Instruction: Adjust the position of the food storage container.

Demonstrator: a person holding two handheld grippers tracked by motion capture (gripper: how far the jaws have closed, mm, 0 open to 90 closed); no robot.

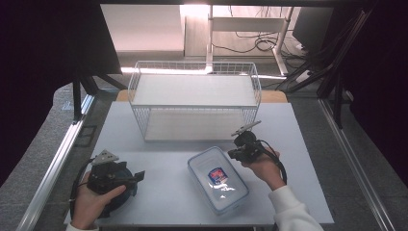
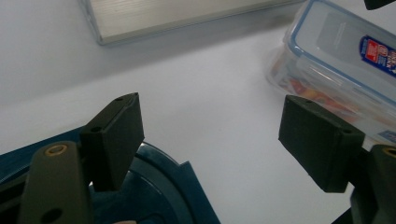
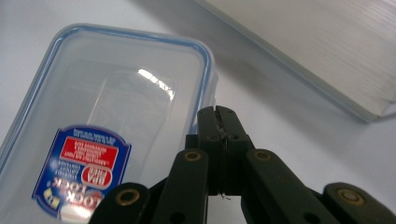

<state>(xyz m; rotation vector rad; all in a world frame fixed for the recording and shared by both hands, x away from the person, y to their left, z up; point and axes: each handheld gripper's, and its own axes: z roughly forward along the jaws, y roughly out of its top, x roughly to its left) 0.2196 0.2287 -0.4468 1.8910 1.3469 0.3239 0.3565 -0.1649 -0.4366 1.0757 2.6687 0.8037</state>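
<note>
Closed right fingers (image 3: 218, 122) hover just beside plastic container's (image 3: 107, 93) rim.

A lab-like recording room: black curtains (image 1: 43, 43) flank a white surface (image 1: 163, 197), with loose cables (image 1: 262, 44) on the floor behind.

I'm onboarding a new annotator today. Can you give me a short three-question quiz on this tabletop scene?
1. True or false: the right gripper has its jaws wide apart.
2. What stands on the table behind the plastic container? A) a cardboard box B) a white wire rack C) a kettle
3. What colour is the rim of the container's lid?

Key
1. False: the jaws are pressed together with nothing between them, beside the container's edge.
2. B
3. Blue
</note>
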